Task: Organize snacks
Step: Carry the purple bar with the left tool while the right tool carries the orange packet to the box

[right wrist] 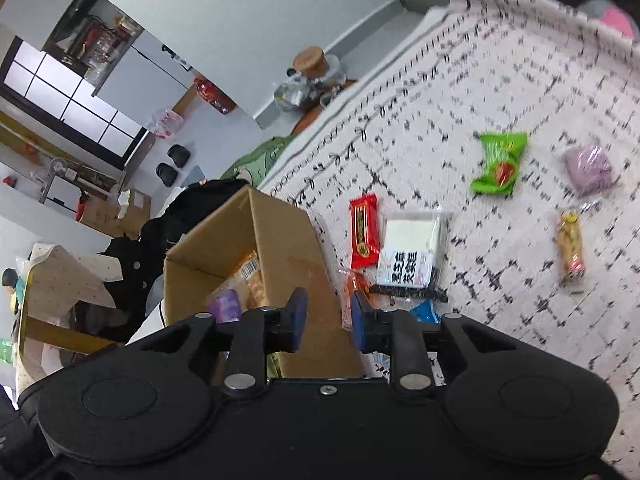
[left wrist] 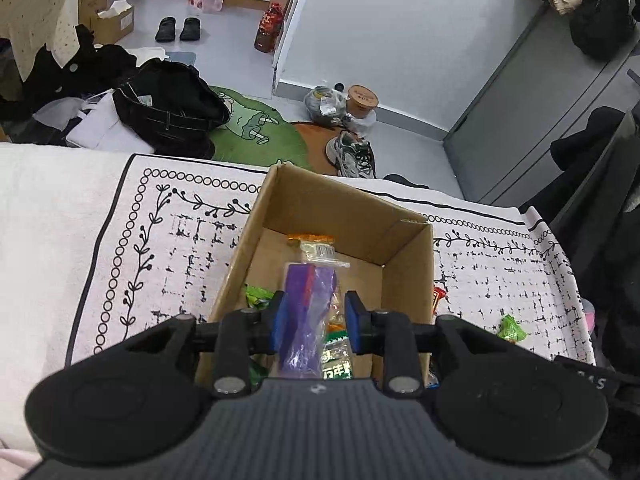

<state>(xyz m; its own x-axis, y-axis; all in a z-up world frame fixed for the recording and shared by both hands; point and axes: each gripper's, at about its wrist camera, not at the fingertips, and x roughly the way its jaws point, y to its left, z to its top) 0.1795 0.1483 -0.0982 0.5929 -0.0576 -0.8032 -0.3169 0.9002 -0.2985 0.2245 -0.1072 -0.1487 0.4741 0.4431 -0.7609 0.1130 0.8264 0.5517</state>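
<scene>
Purple packet (left wrist: 306, 316) hangs between the left claw (left wrist: 316, 318) pads, gripped over the open cardboard box (left wrist: 408, 248), evidently for dropping onto snacks already inside. Right claw (right wrist: 326, 318) is narrowly parted and empty, beside the box's outer wall. Red packet (right wrist: 364, 232), white packet (right wrist: 412, 248) and green packet (right wrist: 500, 162) lie on the patterned cloth (right wrist: 520, 60) beside the box, awaiting collection.

This is a lived-in home, a bedroom or small flat. A patterned blanket (left wrist: 168, 248) covers what looks like a bed. On the floor beyond lie black slippers (left wrist: 178, 29), a sneaker (left wrist: 352, 154), a green cartoon rug (left wrist: 252, 128) and heaped dark clothes (left wrist: 168, 108). Cardboard boxes (left wrist: 112, 24) stand by the wall, and jackets (left wrist: 592, 4) hang over a grey wardrobe (left wrist: 532, 120).
</scene>
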